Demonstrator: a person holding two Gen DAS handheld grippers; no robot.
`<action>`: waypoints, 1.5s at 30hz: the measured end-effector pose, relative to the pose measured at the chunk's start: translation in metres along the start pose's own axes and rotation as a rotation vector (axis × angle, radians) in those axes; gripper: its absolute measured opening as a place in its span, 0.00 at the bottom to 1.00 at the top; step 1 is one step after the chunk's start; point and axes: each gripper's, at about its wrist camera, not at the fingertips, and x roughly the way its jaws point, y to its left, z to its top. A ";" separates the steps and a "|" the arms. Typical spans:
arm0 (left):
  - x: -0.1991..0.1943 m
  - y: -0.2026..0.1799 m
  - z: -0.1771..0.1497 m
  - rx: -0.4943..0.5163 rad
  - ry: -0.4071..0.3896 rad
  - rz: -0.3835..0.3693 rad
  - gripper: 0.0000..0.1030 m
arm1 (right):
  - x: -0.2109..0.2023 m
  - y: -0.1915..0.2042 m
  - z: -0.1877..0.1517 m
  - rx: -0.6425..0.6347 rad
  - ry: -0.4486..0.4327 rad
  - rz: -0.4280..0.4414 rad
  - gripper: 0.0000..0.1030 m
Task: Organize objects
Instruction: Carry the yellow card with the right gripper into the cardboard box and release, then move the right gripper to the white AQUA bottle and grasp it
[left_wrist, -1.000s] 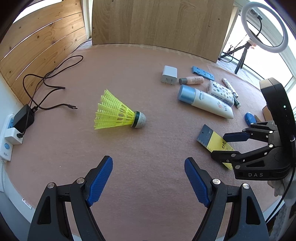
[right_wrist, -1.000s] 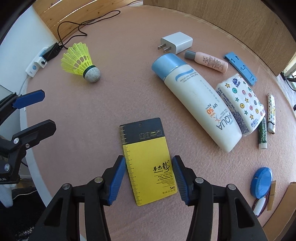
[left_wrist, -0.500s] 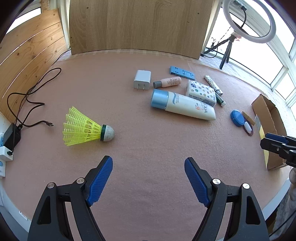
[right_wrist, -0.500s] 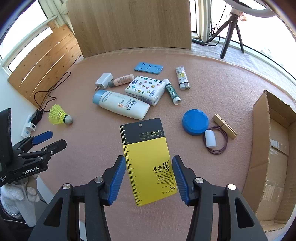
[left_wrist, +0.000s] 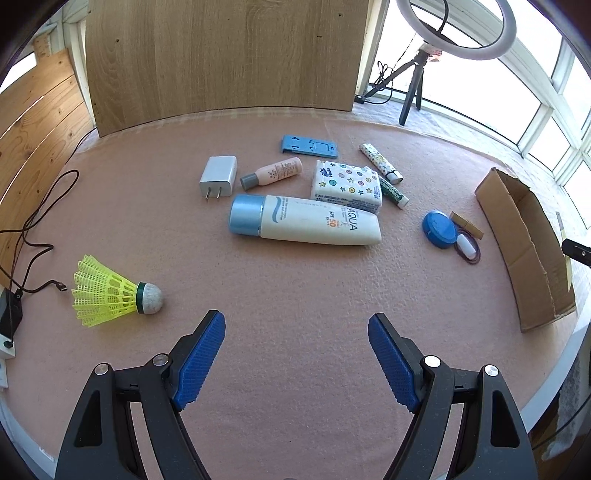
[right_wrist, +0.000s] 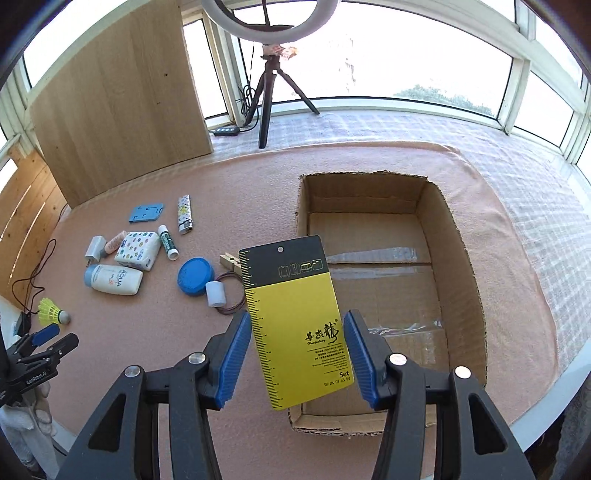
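My right gripper (right_wrist: 297, 356) is shut on a yellow and black card (right_wrist: 295, 317) and holds it in the air over the near left corner of an open cardboard box (right_wrist: 461, 258). The box also shows at the right of the left wrist view (left_wrist: 524, 251). My left gripper (left_wrist: 295, 363) is open and empty above the pink mat. A yellow shuttlecock (left_wrist: 110, 295) lies to its left. A white sunscreen tube (left_wrist: 306, 223), a tissue pack (left_wrist: 345, 184), a white charger (left_wrist: 218, 176) and a blue lid (left_wrist: 439, 229) lie ahead of it.
A small pink bottle (left_wrist: 275, 172), a blue phone stand (left_wrist: 309, 146), a lighter (left_wrist: 380, 162), a lip balm (left_wrist: 393, 192), a wooden clothespin (left_wrist: 466, 224) and a hair tie (left_wrist: 467, 251) lie on the mat. A black cable (left_wrist: 33, 236) runs along the left. A ring light tripod (right_wrist: 267, 92) stands behind.
My right gripper has lifted the card off the mat and swung right, from beside the tube to over the box. My left gripper has pulled back and turned right.
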 end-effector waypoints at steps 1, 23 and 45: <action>0.001 -0.001 0.000 0.002 0.001 -0.001 0.80 | 0.001 -0.007 0.001 0.011 -0.001 -0.016 0.47; 0.010 0.017 0.015 -0.028 -0.001 0.033 0.80 | 0.012 0.004 0.010 -0.005 -0.020 -0.045 0.74; 0.051 0.044 0.100 -0.042 -0.019 0.068 0.80 | 0.065 0.132 0.026 -0.066 0.088 0.292 0.74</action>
